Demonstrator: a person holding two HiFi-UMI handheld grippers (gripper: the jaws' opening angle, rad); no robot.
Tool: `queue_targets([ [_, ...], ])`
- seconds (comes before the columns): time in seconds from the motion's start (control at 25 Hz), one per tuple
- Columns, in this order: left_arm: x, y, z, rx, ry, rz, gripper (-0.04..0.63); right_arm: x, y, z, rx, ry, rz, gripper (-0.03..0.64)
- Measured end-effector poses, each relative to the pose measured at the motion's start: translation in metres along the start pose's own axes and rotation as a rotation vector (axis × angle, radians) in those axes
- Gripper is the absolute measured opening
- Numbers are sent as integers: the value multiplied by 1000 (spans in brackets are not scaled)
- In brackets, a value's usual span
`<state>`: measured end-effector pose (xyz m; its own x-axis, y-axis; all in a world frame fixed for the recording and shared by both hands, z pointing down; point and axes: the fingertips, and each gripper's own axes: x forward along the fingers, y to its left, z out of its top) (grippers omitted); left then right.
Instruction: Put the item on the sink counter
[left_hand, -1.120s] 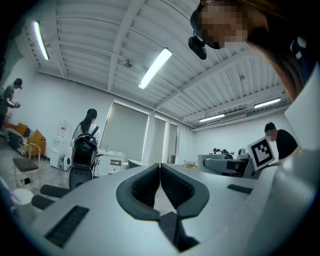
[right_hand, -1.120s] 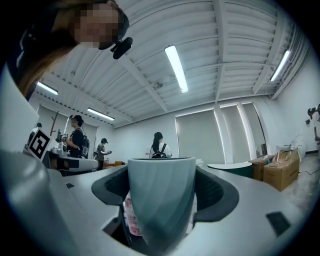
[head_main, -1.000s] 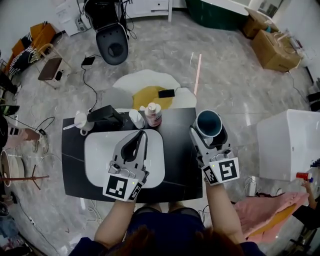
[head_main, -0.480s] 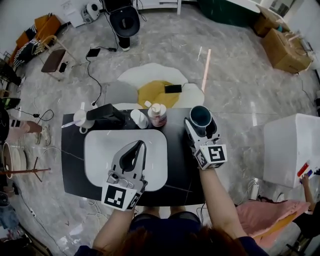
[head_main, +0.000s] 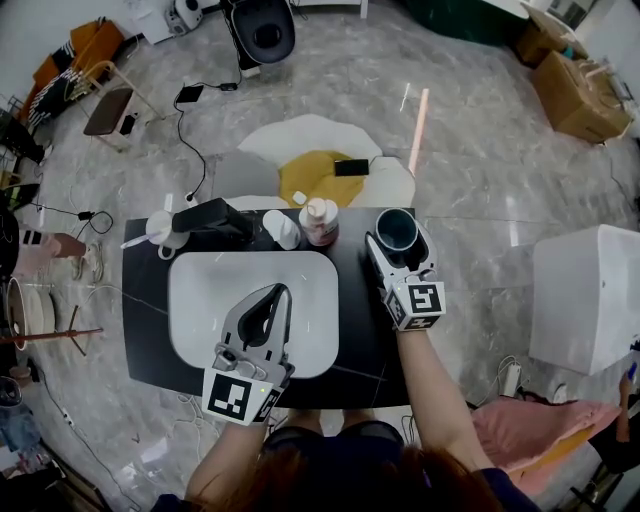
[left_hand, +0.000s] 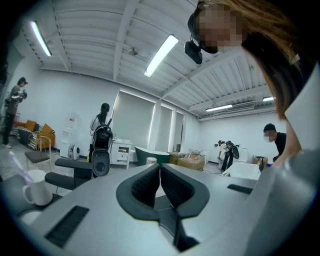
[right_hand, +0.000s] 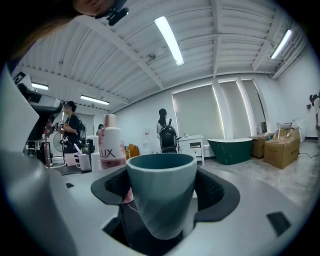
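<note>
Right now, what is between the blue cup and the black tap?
Two bottles stand there: a pink bottle next to the cup, then a white bottle nearer the tap. The head view shows it.

R gripper (right_hand: 165, 186) has a teal cup (right_hand: 161, 200) upright betw. its fingers (right_hand: 217, 192), dark pads pressed on both sides of it. Behind, at left: pink-and-white bottle (right_hand: 111, 145), letters "UX" legible, w/ a white mug (right_hand: 84, 161) just beside it. Further back: person (right_hand: 70, 127) standing at left, white cabinet (right_hand: 192, 147) in the middle, green bathtub (right_hand: 232, 149) and cardboard boxes (right_hand: 281, 147) at right.
</note>
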<state>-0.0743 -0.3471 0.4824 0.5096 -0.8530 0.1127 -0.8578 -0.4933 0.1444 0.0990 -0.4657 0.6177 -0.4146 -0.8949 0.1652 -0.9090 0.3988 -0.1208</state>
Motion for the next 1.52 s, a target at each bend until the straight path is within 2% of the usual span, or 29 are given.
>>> queue_targets([
  [0.32, -1, -5, 7, 3, -10, -9, 24, -9, 9, -3, -10, 41, 21, 451],
  [0.48, -4, -9, 17, 8, -31, -14, 23, -18, 15, 23, -20, 1, 29, 460],
  [0.64, -9, -12, 35, 16, -57, -19, 23, -34, 17, 67, -23, -42, 2, 447],
  [0.76, -14, -15, 55, 26, -92, -22, 24, -52, 18, 106, -36, -75, -27, 345],
  [0.84, -18, -18, 69, 35, -115, -20, 23, -70, 19, 135, -48, -121, -51, 238],
  [0.88, -20, -19, 76, 39, -126, -18, 23, -80, 20, 151, -55, -149, -61, 162],
  [1.0, -27, -20, 97, 53, -164, -8, 23, -113, 27, 192, -79, -221, -83, 55],
  [1.08, -34, -19, 110, 63, -189, 1, 23, -134, 33, 214, -91, -257, -95, 22],
  [1.24, -47, -18, 135, 81, -232, 18, 23, -173, 45, 245, -103, -317, -98, 17],
  [1.52, -66, -18, 153, 97, -270, 41, 23, -215, 56, 264, -78, -383, -112, 15],
])
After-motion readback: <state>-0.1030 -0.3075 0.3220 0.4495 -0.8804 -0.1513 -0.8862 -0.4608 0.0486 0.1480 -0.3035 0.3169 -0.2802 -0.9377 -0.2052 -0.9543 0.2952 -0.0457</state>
